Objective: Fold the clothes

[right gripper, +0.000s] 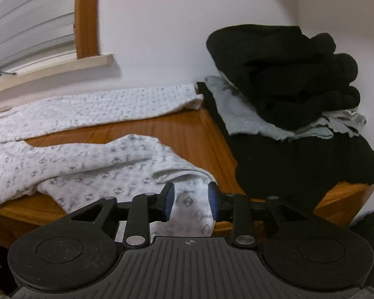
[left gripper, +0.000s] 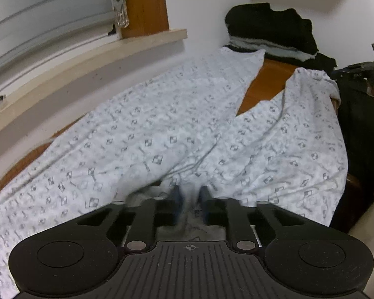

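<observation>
White patterned trousers (left gripper: 162,124) spread on wooden table (right gripper: 187,134). Left gripper (left gripper: 190,196) pinches waistband; right gripper (right gripper: 190,199) parted around leg cuff. Judged: fold starting; next, right clamps cuff.

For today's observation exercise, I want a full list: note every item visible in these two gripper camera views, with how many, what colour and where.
Patterned trousers: one, white with grey print, spread across the table, one leg near the wall, one near the front edge.
Table: one, orange-brown wood, under the clothes.
Clothes pile: one stack, black with grey pieces between, far right corner by the wall.
Window frame: one, brown wood, left, with pale blinds and a light sill.
Left gripper: one, black with blue pads, shut on the trousers' waist end.
Right gripper: one, black with blue pads, jaws apart around a trouser leg end.
</observation>
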`<state>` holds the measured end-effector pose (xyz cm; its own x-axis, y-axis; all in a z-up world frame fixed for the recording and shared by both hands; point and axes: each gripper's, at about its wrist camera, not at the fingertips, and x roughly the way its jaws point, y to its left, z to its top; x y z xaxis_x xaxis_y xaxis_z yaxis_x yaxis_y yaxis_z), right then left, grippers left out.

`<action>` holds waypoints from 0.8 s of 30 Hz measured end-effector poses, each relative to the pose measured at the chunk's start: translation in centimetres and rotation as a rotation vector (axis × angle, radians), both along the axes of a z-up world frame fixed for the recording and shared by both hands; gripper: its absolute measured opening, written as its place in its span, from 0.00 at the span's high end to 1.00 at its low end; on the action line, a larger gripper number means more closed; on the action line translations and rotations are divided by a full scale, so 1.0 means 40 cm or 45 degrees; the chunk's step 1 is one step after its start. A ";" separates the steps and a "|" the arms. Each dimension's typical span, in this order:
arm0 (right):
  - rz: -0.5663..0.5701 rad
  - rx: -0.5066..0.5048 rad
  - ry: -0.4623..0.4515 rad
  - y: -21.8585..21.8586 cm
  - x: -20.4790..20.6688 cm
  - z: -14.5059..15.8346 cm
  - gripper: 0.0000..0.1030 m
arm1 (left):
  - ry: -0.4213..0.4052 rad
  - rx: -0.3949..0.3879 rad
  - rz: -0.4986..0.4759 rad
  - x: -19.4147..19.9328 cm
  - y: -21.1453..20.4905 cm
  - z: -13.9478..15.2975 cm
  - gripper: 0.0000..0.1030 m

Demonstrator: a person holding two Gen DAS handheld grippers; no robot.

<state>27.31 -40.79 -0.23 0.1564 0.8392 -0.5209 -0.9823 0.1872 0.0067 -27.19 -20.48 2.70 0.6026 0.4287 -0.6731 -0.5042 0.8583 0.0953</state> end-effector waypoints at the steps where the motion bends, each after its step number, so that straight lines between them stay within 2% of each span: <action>1: 0.002 0.000 0.002 0.005 0.003 -0.002 0.66 | -0.003 -0.003 0.006 -0.002 0.001 -0.002 0.93; 5: 0.028 0.018 -0.007 0.028 0.007 -0.003 0.66 | -0.050 0.033 0.043 -0.016 -0.004 0.018 0.93; 11: 0.089 0.047 0.028 0.028 -0.013 0.013 0.68 | -0.076 0.019 0.071 -0.014 0.004 0.018 0.93; 15: 0.062 0.026 0.048 0.056 -0.014 0.001 0.67 | -0.106 0.000 0.096 -0.012 0.011 0.007 0.93; 20: 0.039 0.018 0.220 0.089 0.011 -0.012 0.67 | -0.134 -0.014 0.137 -0.011 0.013 -0.008 0.93; 24: 0.075 0.009 0.156 0.101 -0.022 -0.009 0.67 | -0.146 -0.033 0.161 -0.011 0.013 -0.022 0.93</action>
